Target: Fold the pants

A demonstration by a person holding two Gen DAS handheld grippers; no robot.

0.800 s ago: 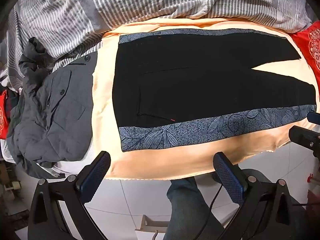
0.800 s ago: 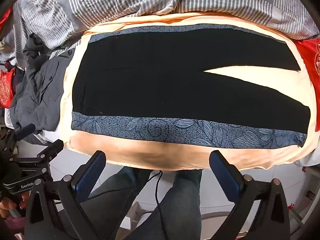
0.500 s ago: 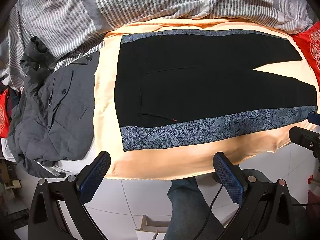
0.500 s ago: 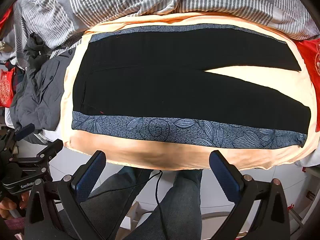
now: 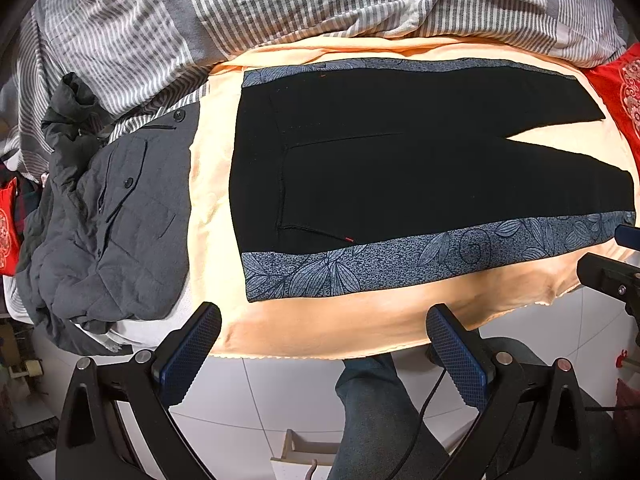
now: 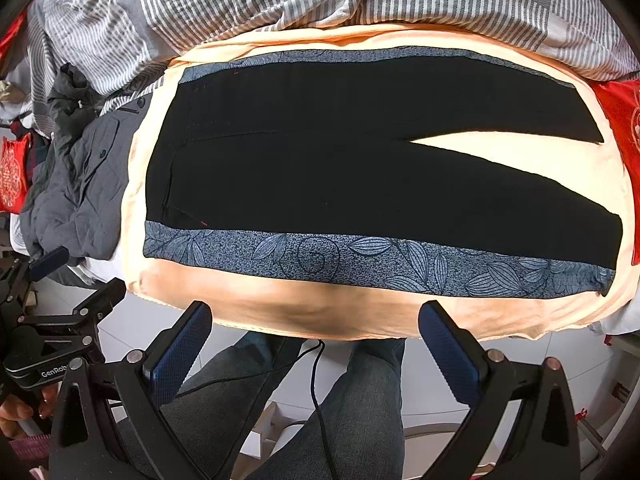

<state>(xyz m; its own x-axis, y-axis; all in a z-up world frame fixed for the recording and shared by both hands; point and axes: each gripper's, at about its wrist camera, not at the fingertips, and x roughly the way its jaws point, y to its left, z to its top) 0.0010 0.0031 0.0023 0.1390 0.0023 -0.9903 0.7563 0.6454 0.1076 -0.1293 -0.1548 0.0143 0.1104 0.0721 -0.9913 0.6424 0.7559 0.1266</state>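
Nearest, both tools hang over the floor at the bed's near edge, pointing down. The left gripper (image 5: pixel 323 347) has its fingers (image 5: pixel 188 354) spread wide and released, with nothing between them; the right gripper (image 6: pixel 314 344) is likewise fully spread and empty. Below them stand the person's legs (image 6: pixel 360 400) in jeans, with a black cable (image 6: pixel 316 384) trailing down. This stance probably serves to survey the garment before a first grasp.

Beyond the fingers lies the bed (image 5: pixel 320 328), covered by a peach sheet whose near edge drapes toward the floor. On it the pants (image 5: pixel 400 168) lie spread flat, waist to the left, legs running right and parting in a narrow V. They are black with a blue leaf-patterned stripe (image 5: pixel 400 256) along each outer side. Laid out smooth in this way, the seams are easy to reach; no fold appears to have been made yet.

To the left, just beside the sheet, a grey jacket (image 5: pixel 120 220) lies heaped, clear of the work area. At the far right a red cushion (image 5: pixel 624 92) shows. Farthest, a striped quilt (image 5: pixel 280 4) is bunched along the far side.
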